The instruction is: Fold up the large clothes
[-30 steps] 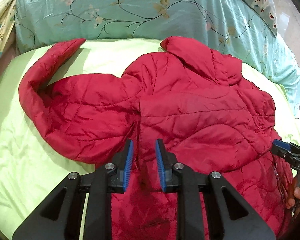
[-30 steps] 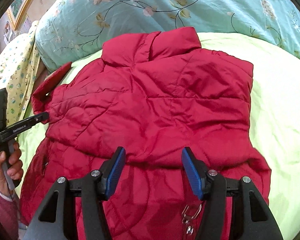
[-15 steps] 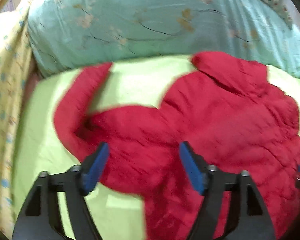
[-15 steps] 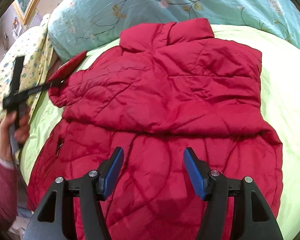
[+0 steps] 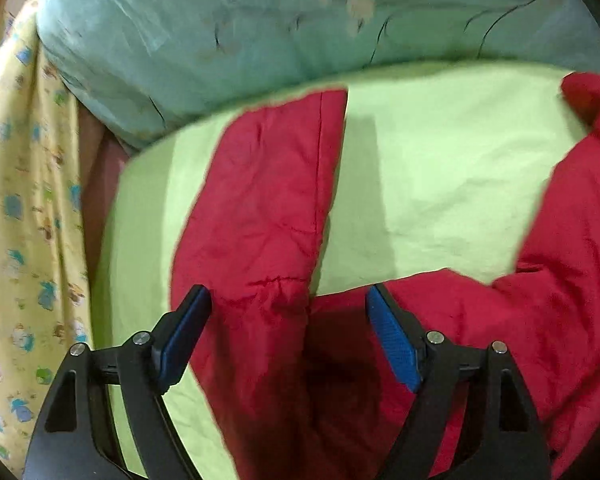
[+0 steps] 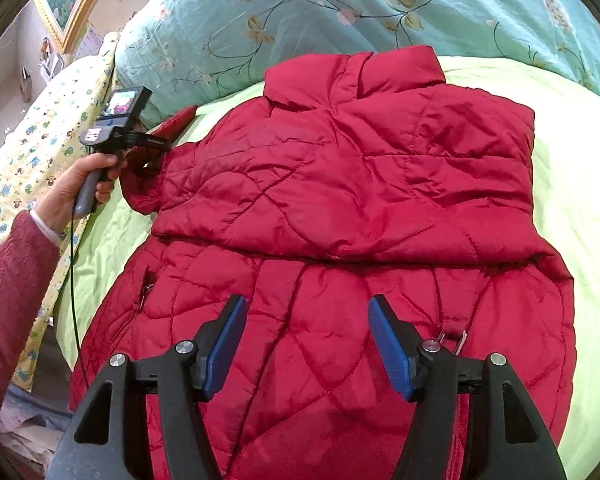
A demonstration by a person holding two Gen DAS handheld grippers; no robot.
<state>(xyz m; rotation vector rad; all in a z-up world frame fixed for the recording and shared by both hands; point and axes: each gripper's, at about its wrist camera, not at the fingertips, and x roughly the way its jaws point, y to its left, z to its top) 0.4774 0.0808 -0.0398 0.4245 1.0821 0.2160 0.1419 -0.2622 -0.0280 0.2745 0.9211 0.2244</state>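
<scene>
Right, sleeve step. Red quilted jacket (image 6: 340,208) lies flat on the lime-green sheet (image 6: 572,184), collar toward the top of the right wrist frame, hem at the bottom under my right gripper (image 6: 306,344). One side looks already folded in across the body, judging by the straight right edge and the layer sitting over the lower half.

Left gripper (image 5: 288,336) is over the other sleeve (image 5: 260,208), which runs from lower centre up toward the teal floral quilt (image 5: 260,28) in the left wrist frame. Its jaws have just been opening, then eased in slightly; they stand apart, pads clear of the fabric, sleeve below the gap. Nothing gripped. Right gripper jaws also apart, hovering over the lower jacket panel, holding nothing.

Next move, my read: drop the left gripper, pinch the sleeve somewhere between elbow and cuff, carry it across onto the body. Padded fabric is slippery and thick, so a deep bite is needed or it slides out. Right gripper could pin the body while the sleeve comes over.

View differences:
- Left wrist: full sleeve length and cuff end near the quilt; frame is motion-blurred. Jacket body only at the right edge.
- Right wrist: whole torso, collar, a zip pull in the lower right, plus the hand (image 6: 76,188) on the left gripper's handle in the left of frame. Sleeve mostly hidden behind that gripper.
</scene>
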